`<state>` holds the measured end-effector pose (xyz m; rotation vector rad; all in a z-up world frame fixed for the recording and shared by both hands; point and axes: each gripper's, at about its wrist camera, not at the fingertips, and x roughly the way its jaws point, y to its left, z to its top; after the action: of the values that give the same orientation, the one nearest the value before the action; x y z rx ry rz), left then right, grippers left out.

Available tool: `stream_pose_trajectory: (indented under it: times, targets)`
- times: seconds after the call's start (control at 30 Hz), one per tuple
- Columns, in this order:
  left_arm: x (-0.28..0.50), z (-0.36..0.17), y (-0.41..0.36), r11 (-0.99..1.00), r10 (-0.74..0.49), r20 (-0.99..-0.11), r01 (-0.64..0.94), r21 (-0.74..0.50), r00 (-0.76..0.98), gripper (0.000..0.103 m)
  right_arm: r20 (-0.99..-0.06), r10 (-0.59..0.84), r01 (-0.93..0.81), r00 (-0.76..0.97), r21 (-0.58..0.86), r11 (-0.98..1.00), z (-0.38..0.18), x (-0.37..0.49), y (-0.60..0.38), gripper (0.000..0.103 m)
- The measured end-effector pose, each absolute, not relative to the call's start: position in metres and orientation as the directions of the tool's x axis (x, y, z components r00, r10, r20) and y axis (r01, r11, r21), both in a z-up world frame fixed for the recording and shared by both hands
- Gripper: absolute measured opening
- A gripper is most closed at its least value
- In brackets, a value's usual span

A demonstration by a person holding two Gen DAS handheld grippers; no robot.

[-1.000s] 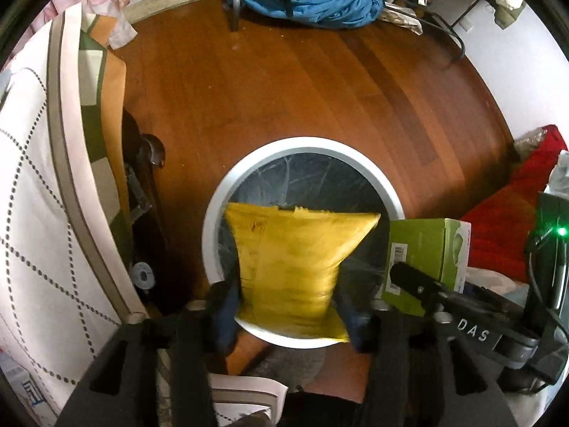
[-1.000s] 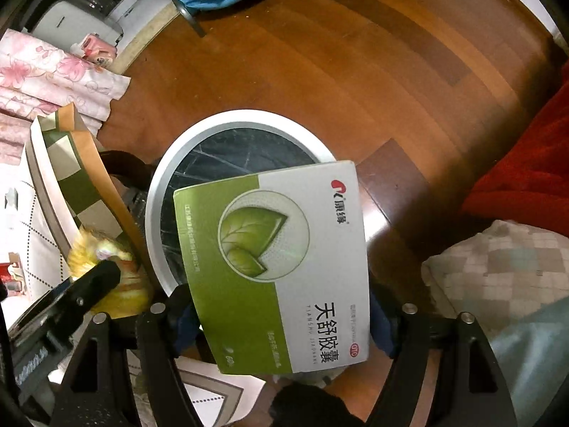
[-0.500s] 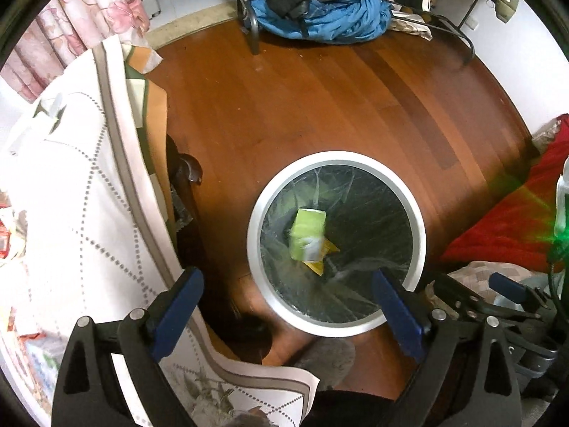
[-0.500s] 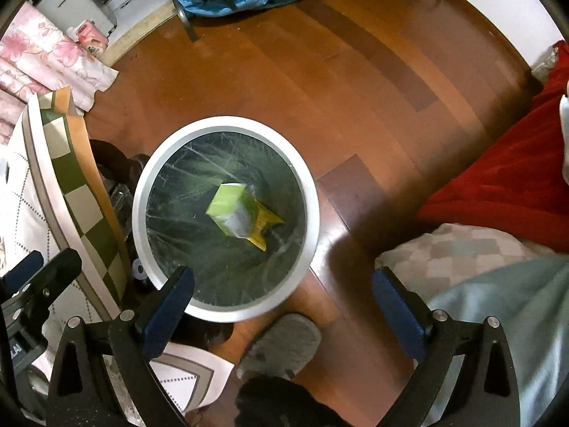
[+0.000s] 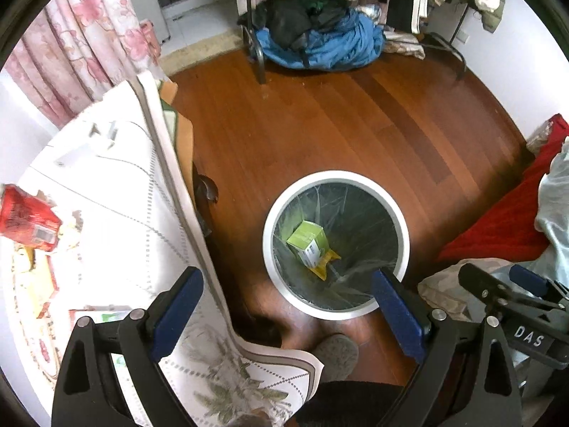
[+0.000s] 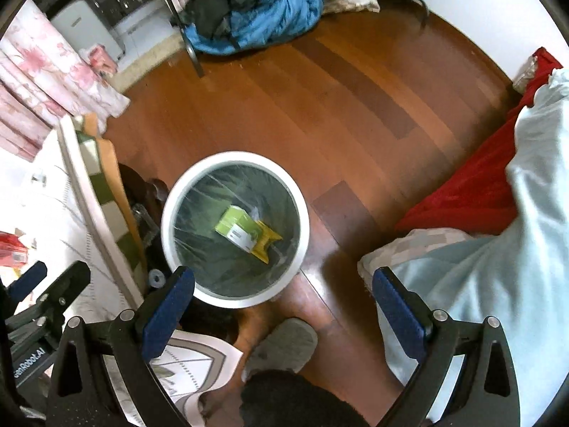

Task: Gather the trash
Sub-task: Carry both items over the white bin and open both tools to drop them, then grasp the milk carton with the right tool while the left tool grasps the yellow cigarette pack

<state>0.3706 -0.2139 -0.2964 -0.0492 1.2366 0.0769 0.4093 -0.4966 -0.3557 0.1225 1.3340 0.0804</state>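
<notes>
A round white trash bin [image 5: 403,227] [image 6: 167,245] with a clear liner stands on the wooden floor. At its bottom lie a green box [image 5: 305,237] [image 6: 239,226] and a yellow wrapper [image 5: 326,262] [image 6: 267,242], the box partly on top of the wrapper. My left gripper [image 5: 284,313] is open and empty, high above the bin's near rim. My right gripper [image 6: 282,315] is open and empty too, above the floor just in front of the bin. A red packet [image 5: 26,219] [image 6: 10,251] and other wrappers lie on the table at the left.
A table with a white patterned cloth [image 5: 117,213] [image 6: 42,213] stands left of the bin. A bed with a red blanket [image 5: 505,220] [image 6: 473,185] is at the right. A grey slipper [image 5: 334,354] [image 6: 284,343] is near the bin. Blue clothes [image 5: 320,42] are piled under a rack far off.
Both grippers opened and let go: the yellow wrapper and the green box fell into the bin. Both grippers then rose and drew back from the bin.
</notes>
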Motion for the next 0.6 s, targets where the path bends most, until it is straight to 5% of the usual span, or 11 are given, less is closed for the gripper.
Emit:
stream_pose_trajectory:
  times: [0.4,0.6]
  targets:
    - [0.3,-0.186,-0.118,0.963,0.16,-0.864,-0.268,0.031,0.478,0.097,-0.895,0.288,-0.246,0.34,0.211,0.946,-0.237,0.366,-0.402,0.101]
    - [0.24,-0.211,-0.032,0.898,0.303,-0.87,-0.422,0.125,0.388,0.097,-0.929,0.302,-0.534,0.215,0.147,0.832,-0.257,0.34,-0.277,0.101]
